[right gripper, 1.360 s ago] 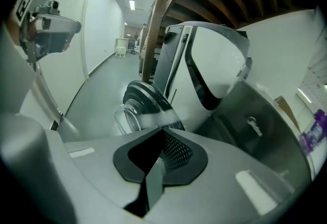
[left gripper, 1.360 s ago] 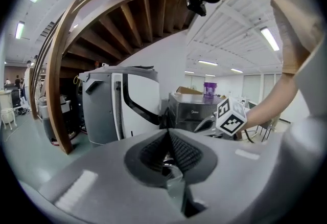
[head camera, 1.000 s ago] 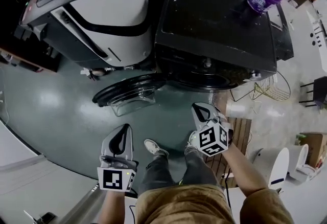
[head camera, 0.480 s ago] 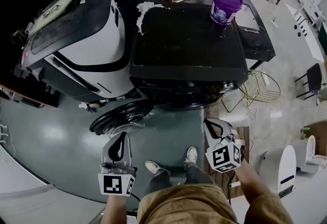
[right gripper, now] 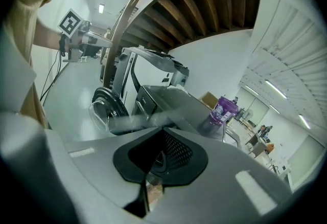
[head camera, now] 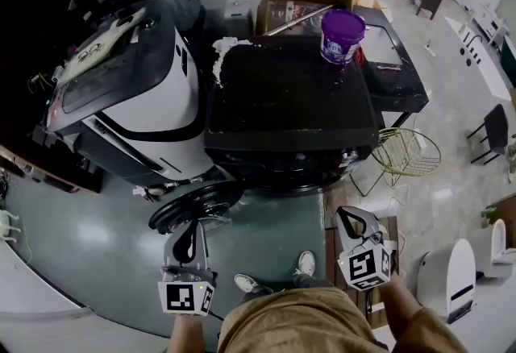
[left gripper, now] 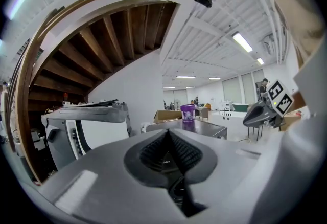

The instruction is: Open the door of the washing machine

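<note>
The black front-loading washing machine (head camera: pixel 290 101) stands in the middle of the head view. Its round glass door (head camera: pixel 193 202) hangs swung open to the left, low over the floor. My left gripper (head camera: pixel 192 224) is shut and empty, just this side of the open door and apart from it. To the right, my right gripper (head camera: pixel 348 213) is shut with nothing in it, in front of the machine's right corner. The right gripper view shows the open door (right gripper: pixel 104 105) beside the washer (right gripper: pixel 163 97), beyond its closed jaws. In the left gripper view the jaws meet over the washer top (left gripper: pixel 199 127).
A purple tub (head camera: pixel 342 35) sits on the washer's top. A white-and-black machine (head camera: pixel 137 101) stands close on the left. Behind are a cardboard box (head camera: pixel 298 1) and a table; a wire chair (head camera: pixel 411 154) and a wooden pallet (head camera: pixel 334 251) lie to the right. The person's shoes (head camera: pixel 305 264) stand below.
Both grippers have risen and drawn back from the machine, and the head view has lifted to show more of the room. The door stays open.
</note>
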